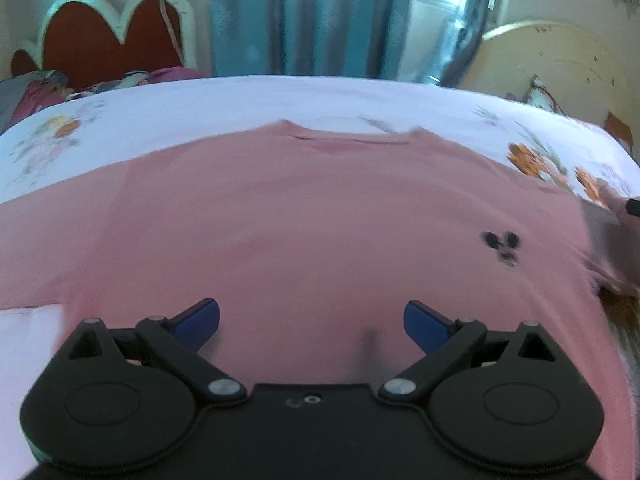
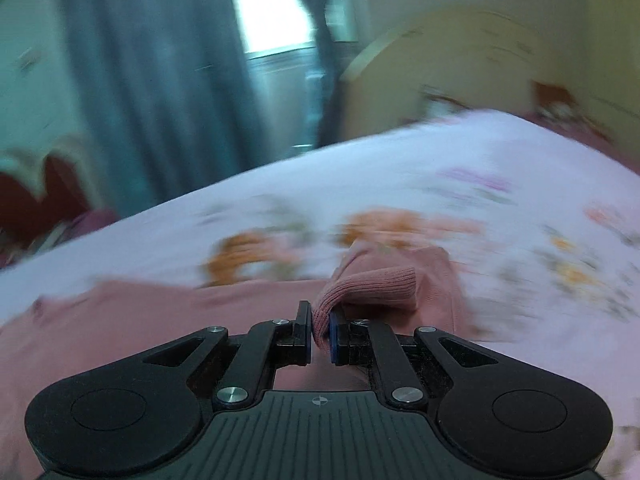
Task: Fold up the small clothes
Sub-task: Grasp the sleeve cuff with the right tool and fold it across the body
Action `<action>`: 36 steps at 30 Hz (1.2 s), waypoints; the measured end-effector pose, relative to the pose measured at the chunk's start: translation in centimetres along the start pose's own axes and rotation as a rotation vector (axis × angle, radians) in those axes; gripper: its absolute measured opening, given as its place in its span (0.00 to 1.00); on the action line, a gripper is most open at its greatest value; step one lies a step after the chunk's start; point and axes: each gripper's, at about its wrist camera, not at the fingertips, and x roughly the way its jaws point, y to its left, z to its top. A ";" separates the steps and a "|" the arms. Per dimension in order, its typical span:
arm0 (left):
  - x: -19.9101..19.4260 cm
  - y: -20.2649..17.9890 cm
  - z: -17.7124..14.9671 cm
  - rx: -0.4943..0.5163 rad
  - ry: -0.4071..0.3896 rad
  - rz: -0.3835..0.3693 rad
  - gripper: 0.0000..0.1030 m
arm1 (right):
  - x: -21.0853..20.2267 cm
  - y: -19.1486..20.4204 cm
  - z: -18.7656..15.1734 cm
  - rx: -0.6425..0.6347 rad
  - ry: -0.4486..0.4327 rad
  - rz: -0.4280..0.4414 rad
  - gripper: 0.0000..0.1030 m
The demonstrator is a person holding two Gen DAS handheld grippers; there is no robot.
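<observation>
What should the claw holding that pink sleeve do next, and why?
Probably carry the sleeve cuff inward across the pink top: the right claw already pinches it, the top lies spread on the floral bedsheet, and the left claw is open.

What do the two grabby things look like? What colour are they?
Both are black plastic. The left gripper has big round discs, silver screws and blue finger pads. The right gripper matches, with blue pads too, plus a ribbed plate bearing a small crosshair mark. No cables or sleeves show.
</observation>
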 end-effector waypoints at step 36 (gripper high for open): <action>5.8 -3.8 4.7 0.340 -0.163 -0.113 0.73 | 1.2 5.8 -8.5 0.033 0.153 -0.082 0.40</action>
